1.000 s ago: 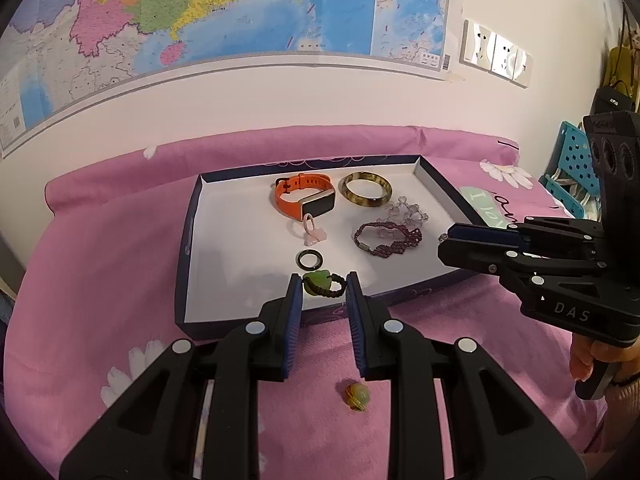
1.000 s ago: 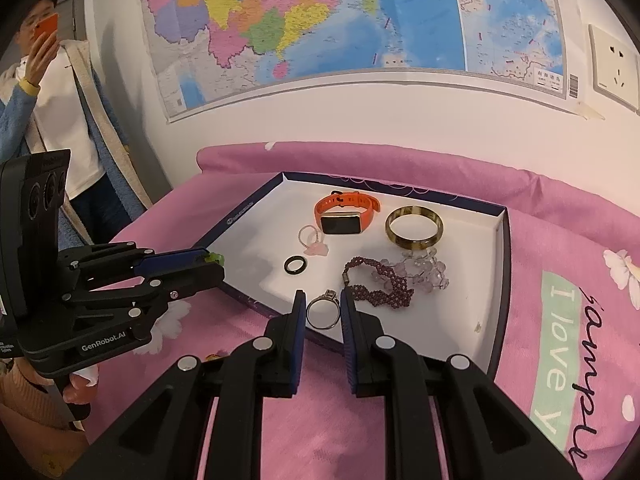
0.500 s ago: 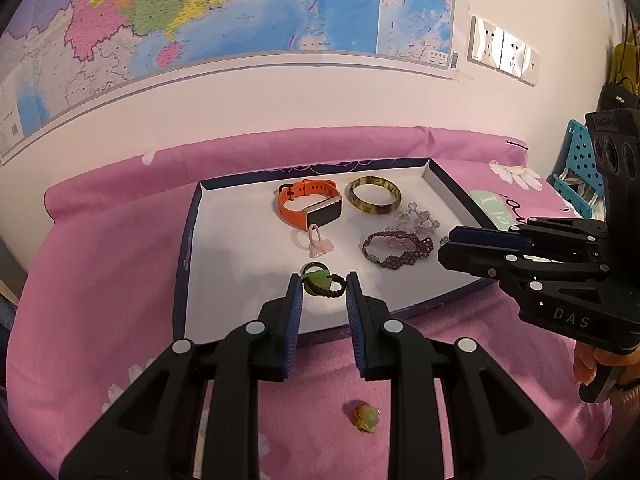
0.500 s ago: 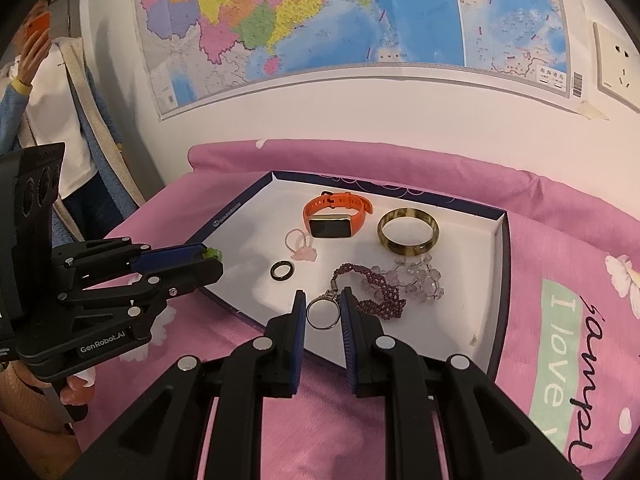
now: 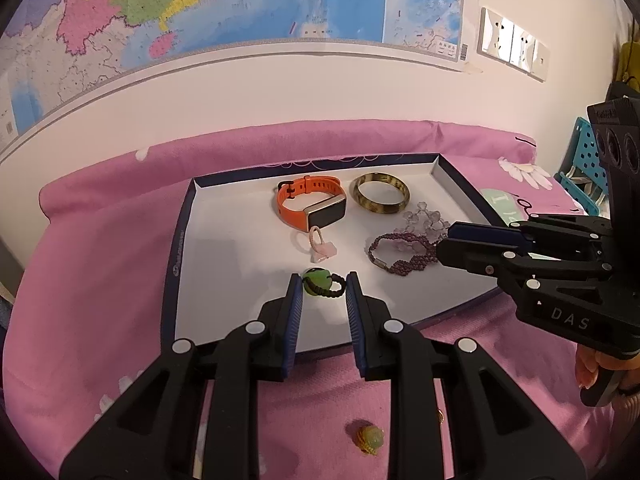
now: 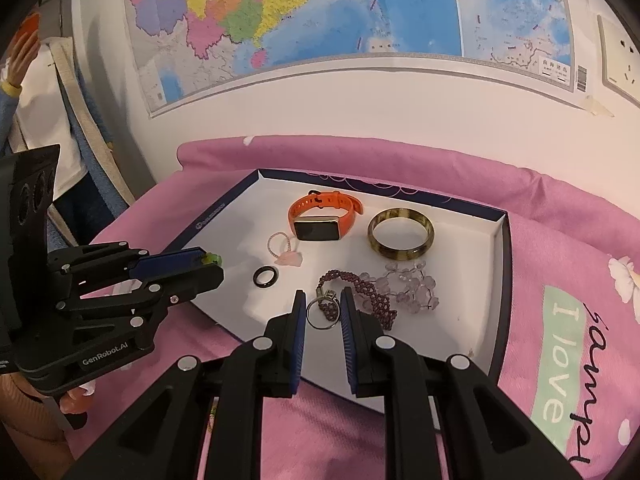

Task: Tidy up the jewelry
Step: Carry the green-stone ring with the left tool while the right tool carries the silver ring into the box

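Note:
A white tray with a dark blue rim (image 5: 178, 248) (image 6: 502, 280) lies on the pink bedspread. In it are an orange watch (image 5: 310, 204) (image 6: 324, 220), a mottled bangle (image 5: 380, 198) (image 6: 400, 238), a pink ring (image 5: 320, 242), a black ring (image 6: 265, 276), a purple beaded bracelet (image 5: 400, 254) (image 6: 360, 292) and a clear crystal bracelet (image 6: 414, 284). My left gripper (image 5: 320, 284) (image 6: 212, 266) is shut on a green bead ring (image 5: 316, 280) above the tray's near part. My right gripper (image 6: 322, 298) (image 5: 444, 246) is shut on a silver ring (image 6: 322, 314) near the purple bracelet's clasp.
A loose yellow-green bead (image 5: 370, 438) lies on the bedspread (image 5: 100, 280) in front of the tray. A map (image 6: 320, 12) and wall sockets (image 5: 512, 44) are behind. A person (image 6: 36, 112) stands at the left; a blue perforated stool (image 5: 580, 176) is at the right.
Both grippers have moved forward over the tray's near edge with their rings held. In the left wrist view the green bead ring now hides the black ring.

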Tool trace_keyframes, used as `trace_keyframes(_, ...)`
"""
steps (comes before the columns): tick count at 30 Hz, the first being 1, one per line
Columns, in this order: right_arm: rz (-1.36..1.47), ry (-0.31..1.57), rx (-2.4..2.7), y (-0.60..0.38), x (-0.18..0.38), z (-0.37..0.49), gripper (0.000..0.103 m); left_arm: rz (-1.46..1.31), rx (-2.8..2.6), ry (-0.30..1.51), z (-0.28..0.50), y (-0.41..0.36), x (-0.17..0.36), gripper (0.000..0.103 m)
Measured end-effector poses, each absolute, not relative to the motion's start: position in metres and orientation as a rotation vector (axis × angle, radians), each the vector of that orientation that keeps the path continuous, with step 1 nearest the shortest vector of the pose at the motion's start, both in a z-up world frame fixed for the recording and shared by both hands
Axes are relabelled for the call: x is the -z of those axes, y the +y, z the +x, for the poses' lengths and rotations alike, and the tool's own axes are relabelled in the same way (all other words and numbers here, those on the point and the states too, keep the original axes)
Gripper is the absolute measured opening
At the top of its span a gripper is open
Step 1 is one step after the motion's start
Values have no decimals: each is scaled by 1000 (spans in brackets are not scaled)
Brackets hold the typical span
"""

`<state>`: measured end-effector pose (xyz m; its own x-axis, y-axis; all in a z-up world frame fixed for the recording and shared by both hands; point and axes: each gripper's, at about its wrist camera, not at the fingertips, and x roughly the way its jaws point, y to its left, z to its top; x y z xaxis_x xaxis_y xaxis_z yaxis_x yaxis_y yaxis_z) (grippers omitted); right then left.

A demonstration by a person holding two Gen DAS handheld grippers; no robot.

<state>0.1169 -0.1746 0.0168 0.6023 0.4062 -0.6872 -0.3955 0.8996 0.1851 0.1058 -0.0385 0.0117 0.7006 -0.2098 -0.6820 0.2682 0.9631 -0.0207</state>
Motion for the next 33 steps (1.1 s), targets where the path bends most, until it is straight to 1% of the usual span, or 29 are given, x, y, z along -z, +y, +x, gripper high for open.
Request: trace_keyframes(33, 2, 865, -436, -174, 5, 141, 15, 59, 220, 834, 137, -40, 18, 23)
